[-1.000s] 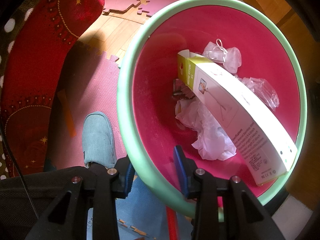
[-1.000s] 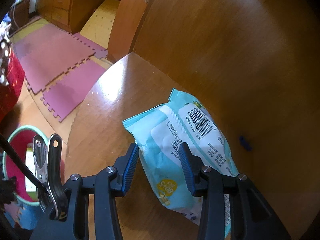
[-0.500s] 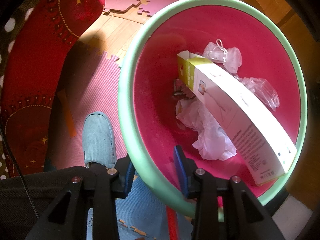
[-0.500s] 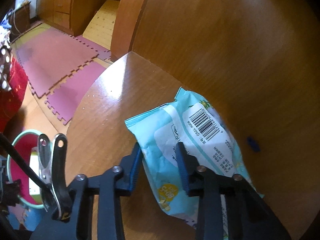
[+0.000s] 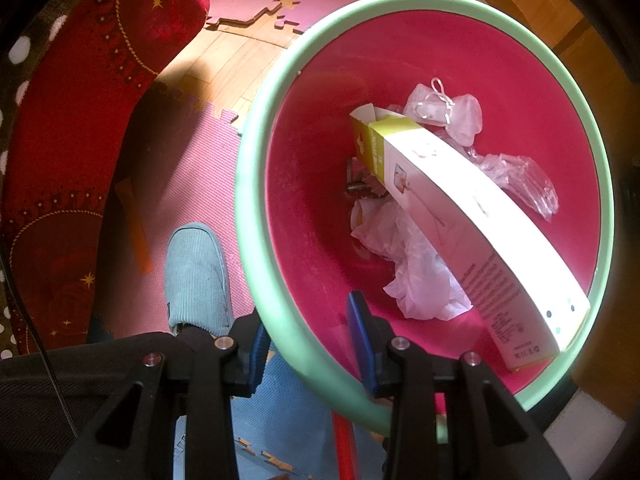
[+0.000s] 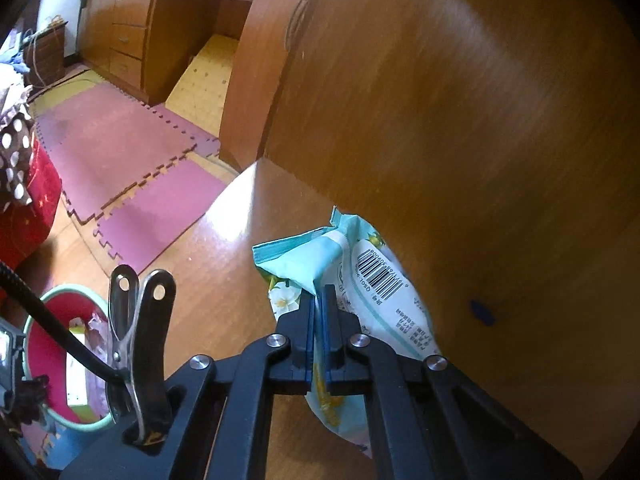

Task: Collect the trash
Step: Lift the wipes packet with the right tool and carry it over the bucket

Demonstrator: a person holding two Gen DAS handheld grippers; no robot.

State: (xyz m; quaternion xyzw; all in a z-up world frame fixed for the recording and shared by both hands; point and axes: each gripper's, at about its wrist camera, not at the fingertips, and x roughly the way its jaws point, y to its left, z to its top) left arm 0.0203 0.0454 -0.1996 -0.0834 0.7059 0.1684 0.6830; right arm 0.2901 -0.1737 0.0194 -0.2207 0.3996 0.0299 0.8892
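Observation:
My right gripper (image 6: 319, 300) is shut on a light blue wet-wipe packet (image 6: 376, 284) with a barcode, pinching its folded edge and tilting it up off the wooden table (image 6: 224, 280). My left gripper (image 5: 308, 336) straddles the near rim of a pink bin with a green rim (image 5: 256, 208), one finger inside and one outside, the rim in the gap between them. The bin holds a long white and yellow box (image 5: 460, 200), crumpled plastic (image 5: 416, 272) and clear wrappers (image 5: 520, 176). The bin also shows in the right wrist view (image 6: 48, 344), low on the left.
A foot in a grey-blue slipper (image 5: 198, 276) stands beside the bin on pink foam mats (image 5: 192, 168). A red patterned cushion (image 5: 68, 112) is at left. A wooden panel (image 6: 460, 100) rises behind the table; drawers (image 6: 128, 28) stand farther back. A metal clip (image 6: 136, 320) sits on the right gripper's mount.
My right gripper closed on the wipe packet and has lifted and folded its edge. The left gripper and the bin have not moved.

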